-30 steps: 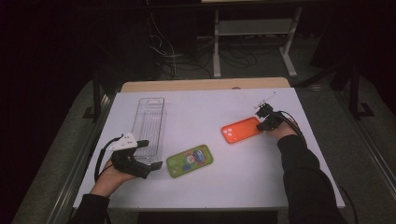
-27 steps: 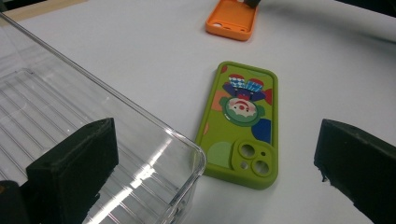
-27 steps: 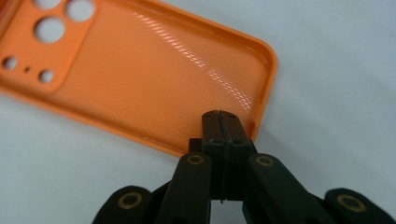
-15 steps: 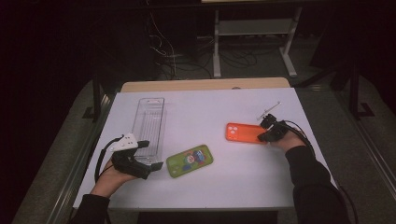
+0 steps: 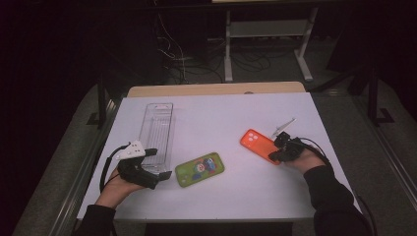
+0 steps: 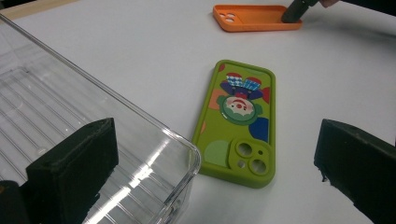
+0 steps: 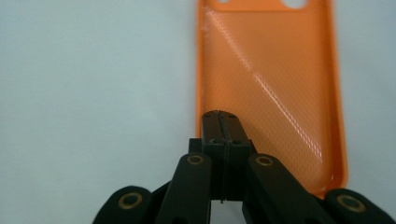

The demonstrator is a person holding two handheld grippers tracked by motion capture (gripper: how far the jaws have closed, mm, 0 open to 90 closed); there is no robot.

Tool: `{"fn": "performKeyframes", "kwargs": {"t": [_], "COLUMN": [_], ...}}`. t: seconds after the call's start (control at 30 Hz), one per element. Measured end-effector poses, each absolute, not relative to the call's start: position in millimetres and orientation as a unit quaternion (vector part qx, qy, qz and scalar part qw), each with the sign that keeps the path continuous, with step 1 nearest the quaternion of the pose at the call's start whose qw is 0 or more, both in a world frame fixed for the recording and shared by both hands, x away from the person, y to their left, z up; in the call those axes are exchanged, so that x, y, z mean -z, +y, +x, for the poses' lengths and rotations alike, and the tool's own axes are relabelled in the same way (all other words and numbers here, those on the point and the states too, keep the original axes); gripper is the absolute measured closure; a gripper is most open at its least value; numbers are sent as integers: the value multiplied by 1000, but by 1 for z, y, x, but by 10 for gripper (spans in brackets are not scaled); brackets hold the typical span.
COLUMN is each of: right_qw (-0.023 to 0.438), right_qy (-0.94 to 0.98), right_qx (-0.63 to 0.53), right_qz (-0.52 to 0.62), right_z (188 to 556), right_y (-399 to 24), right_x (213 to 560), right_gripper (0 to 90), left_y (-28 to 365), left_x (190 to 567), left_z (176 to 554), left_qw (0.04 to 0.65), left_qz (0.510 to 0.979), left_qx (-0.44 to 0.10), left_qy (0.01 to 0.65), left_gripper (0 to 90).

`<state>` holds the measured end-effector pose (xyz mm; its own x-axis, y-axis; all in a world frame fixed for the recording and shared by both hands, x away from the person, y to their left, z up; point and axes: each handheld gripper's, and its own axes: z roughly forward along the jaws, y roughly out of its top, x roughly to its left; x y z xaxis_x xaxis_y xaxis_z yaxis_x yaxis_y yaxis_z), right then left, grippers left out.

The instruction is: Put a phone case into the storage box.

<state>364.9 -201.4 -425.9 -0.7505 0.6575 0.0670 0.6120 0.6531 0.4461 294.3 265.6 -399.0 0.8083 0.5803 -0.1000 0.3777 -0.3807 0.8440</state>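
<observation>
Dark room, white table, metal stand

Black fingers, brass rivets, dark sleeves

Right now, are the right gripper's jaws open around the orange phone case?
No, the right gripper is shut, its jaws pressed together over the orange phone case.

On the table: tray at left, one phone case beside it (centre) — another case further right.
</observation>
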Motion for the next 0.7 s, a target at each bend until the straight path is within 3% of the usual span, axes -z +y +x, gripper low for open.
{"fn": "performKeyframes", "kwargs": {"t": [0.33,0.4,0.43,0.47,0.5,0.7], "right_qw": [58,72,72,89,89,103], "right_qy": [908,885,885,870,870,840], "right_qx": [-244,-282,-282,-306,-306,-357], "right_qz": [337,363,363,376,376,396], "right_z": [349,345,345,339,339,317], "right_y": [-196,-201,-201,-202,-202,-201], "right_x": [424,413,413,406,406,399], "right_gripper": [882,778,778,694,694,361], "left_y": [266,265,265,265,266,265], "left_x": [399,399,399,399,399,397], "left_z": [294,294,294,294,294,293], "left_qw": [473,474,474,473,467,466], "left_qz": [825,824,824,824,829,831], "left_qx": [-107,-104,-104,-105,-107,-106], "left_qy": [291,293,293,293,288,284], "left_gripper": [0,0,0,0,0,0]}}
